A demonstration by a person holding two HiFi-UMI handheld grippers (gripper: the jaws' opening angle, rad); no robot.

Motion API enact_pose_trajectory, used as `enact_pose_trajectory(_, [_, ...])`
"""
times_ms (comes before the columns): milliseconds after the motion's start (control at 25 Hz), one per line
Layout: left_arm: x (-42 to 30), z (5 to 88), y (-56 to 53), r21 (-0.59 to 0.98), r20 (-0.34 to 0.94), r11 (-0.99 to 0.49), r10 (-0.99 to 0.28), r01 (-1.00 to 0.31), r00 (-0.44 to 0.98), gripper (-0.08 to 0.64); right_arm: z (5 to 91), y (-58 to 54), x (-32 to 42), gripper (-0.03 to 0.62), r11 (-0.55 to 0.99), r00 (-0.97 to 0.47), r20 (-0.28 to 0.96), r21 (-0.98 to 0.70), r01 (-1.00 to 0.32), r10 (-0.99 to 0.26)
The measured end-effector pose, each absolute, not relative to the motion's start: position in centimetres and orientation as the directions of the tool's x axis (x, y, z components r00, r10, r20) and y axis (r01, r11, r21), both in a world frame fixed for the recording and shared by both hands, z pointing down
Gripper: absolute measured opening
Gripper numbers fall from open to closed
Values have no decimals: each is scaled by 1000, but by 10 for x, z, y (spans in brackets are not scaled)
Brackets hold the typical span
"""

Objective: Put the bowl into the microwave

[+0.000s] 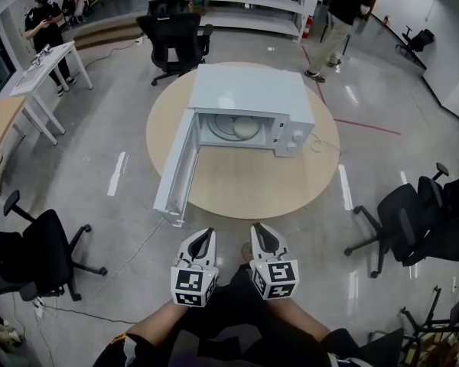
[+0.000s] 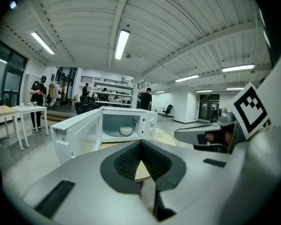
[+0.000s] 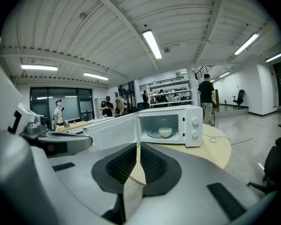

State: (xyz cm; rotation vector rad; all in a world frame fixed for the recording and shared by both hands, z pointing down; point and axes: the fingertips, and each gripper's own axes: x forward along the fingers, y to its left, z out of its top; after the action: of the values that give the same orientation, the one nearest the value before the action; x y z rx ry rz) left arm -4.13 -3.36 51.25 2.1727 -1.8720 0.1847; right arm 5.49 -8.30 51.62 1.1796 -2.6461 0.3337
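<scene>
White bowl inside the open microwave

White microwave stood upright near the middle of a round wooden table, its cavity facing the wearer. Door was swung wide open on its left-edge hinge and reached out toward the table's near rim. Control panel on the right carried two round knobs, one above the other. Small white bowl sat right side up inside the cavity on the turntable plate, roughly centred.
</scene>
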Motion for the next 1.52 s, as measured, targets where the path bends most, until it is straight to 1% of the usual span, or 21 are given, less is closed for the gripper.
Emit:
enact_pose_trajectory(560, [-22,499,-11,82,235,-155,-957,-985,170,48,515,-62,71,38,643,-636,309,-91,-760,-707])
enact_pose_trajectory(960, [-24,514,13,102,258,-157,-949,-982,179,48,523,-30,76,38,627,-622,319,-101,-772,-715])
enact_pose_trajectory(1360, [-23,510,17,75,252,-187,-947,-980,200,48,525,-21,77,38,615,-610,321,-99,-782,-724])
enact_pose_trajectory(1440, [-22,509,17,67,249,-195,-946,-978,206,48,525,-21,77,20,616,-609,324,-93,-782,-724])
enact_pose_trajectory(1520, [-23,509,18,55,245,-197,-948,-979,205,48,527,-20,74,17,623,-613,328,-87,-777,-719])
